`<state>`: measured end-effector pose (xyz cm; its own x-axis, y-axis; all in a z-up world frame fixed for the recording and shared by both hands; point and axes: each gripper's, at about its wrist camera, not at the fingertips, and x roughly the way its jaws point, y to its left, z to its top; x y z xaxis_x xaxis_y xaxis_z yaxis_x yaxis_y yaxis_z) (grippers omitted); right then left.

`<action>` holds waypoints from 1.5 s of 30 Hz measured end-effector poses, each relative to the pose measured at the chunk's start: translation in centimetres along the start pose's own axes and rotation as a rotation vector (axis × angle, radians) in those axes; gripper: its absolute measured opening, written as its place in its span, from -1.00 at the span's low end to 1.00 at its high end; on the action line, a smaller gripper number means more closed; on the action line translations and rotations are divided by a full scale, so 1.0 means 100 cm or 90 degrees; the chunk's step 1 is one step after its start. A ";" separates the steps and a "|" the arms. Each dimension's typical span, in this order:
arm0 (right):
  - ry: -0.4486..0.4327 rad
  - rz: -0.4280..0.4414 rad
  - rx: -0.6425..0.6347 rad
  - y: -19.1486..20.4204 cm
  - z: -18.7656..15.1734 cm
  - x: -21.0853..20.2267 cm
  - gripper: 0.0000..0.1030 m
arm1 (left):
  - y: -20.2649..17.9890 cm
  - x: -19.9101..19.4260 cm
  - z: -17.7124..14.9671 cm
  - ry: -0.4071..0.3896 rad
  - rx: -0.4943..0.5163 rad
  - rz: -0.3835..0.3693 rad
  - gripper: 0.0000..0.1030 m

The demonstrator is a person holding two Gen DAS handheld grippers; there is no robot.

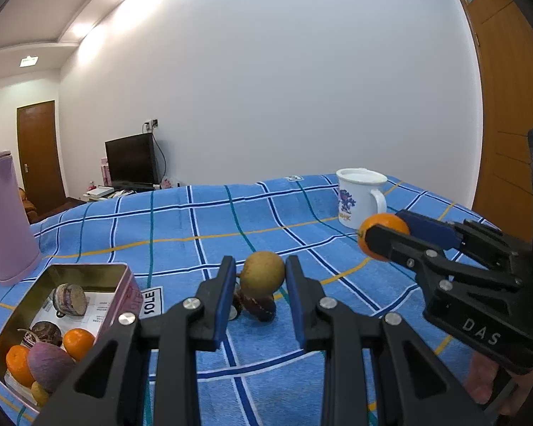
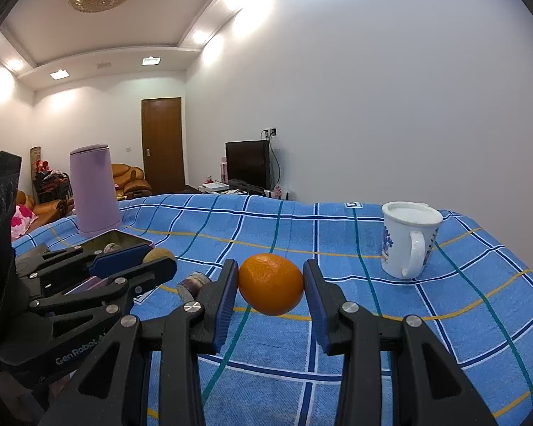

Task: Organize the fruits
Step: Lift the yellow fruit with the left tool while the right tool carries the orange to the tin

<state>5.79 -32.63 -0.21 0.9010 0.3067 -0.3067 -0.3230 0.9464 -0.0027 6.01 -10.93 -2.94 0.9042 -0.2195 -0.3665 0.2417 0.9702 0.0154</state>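
Observation:
My left gripper is shut on a small yellow-brown round fruit, held just above the blue checked cloth. Under it on the cloth lie dark red-brown fruits. My right gripper is shut on an orange and holds it clear of the cloth. In the left wrist view the right gripper and its orange show at the right. An open metal tin at the lower left holds two oranges, a purple fruit and some dark ones.
A white printed mug stands at the right rear of the cloth. A tall lilac container stands behind the tin at the left. The cloth's far edge drops off toward a room with a television and sofas.

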 end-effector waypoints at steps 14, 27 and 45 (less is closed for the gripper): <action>0.008 0.021 -0.009 0.015 0.001 0.010 -0.23 | 0.017 -0.003 -0.001 0.002 0.004 0.026 -0.42; 0.022 0.062 -0.020 0.045 0.003 0.022 -0.23 | 0.049 -0.012 -0.006 0.004 -0.011 0.055 -0.42; 0.036 0.105 -0.030 0.084 0.005 0.035 -0.23 | 0.090 -0.032 -0.014 -0.004 -0.032 0.097 -0.42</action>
<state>6.40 -23.55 -0.89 0.8176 0.4500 -0.3594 -0.4797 0.8774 0.0072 4.83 -1.38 -2.90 0.9311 -0.0694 -0.3581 0.0836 0.9962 0.0244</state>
